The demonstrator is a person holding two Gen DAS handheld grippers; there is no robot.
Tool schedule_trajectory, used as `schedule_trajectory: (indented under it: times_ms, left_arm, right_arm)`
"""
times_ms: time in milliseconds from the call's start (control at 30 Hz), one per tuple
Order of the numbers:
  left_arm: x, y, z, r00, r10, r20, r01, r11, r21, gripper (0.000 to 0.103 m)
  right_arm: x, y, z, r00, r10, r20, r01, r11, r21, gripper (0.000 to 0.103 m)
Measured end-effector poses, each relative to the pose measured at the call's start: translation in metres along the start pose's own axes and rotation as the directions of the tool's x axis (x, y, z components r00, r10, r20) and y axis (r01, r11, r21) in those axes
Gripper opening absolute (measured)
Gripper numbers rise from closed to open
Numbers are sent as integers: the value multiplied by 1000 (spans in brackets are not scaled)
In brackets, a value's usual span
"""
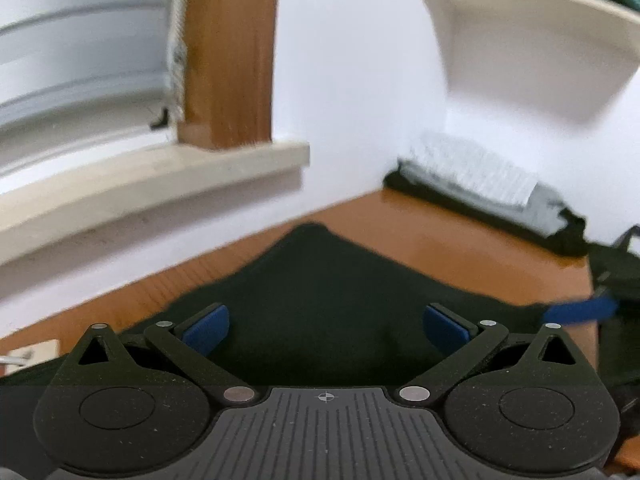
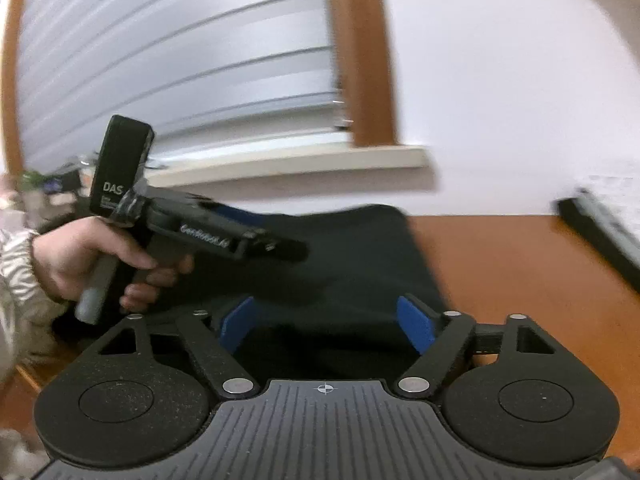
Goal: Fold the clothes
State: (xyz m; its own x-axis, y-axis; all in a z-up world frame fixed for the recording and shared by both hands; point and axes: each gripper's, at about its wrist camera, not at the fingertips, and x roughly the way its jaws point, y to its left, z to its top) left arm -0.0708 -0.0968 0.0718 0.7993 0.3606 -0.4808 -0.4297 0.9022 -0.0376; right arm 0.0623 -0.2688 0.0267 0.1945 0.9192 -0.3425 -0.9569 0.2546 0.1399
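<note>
A: Dark, flat-lying garment [image 1: 320, 296] on orange-brown wooden table [image 1: 460, 236]; bare wood beyond its far edge.

B: Left gripper [image 1: 326, 330] and right gripper [image 2: 328, 324]: jaws wide, empty. Only the right view shows the bare hand [image 2: 92, 256] gripping the left tool.

A lived-in room at home, by the look of it. A wood-framed window [image 2: 360, 52] with lowered shutter slats [image 2: 180, 60] and a stone sill [image 1: 152, 184] sits at eleven o'clock. A cluttered wall shelf [image 1: 532, 12] hangs at one o'clock above the wooden bench [image 1: 460, 240].

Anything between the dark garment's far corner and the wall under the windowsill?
Only bare wooden table between the dark garment and the wall, per the left wrist view.
</note>
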Motion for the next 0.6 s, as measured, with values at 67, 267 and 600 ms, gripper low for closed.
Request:
schedule_trajectory:
  times_ms: [67,267,600]
  left_arm:
    - [-24,14,-1,1000,15,21,-15,1000,-2,103]
    - [-96,55,-3,995,61,83,-60,998,-11,103]
    - [-210,172,-45,974,227,5,-222,959,-173,102]
  right_arm:
    - [11,20,2,999,49,12,-49,999,-16,52]
    - [50,84,10,988,152,12,-151,986,-64,41]
    - [97,210,16,933,340,-117,-359,895,-263,53]
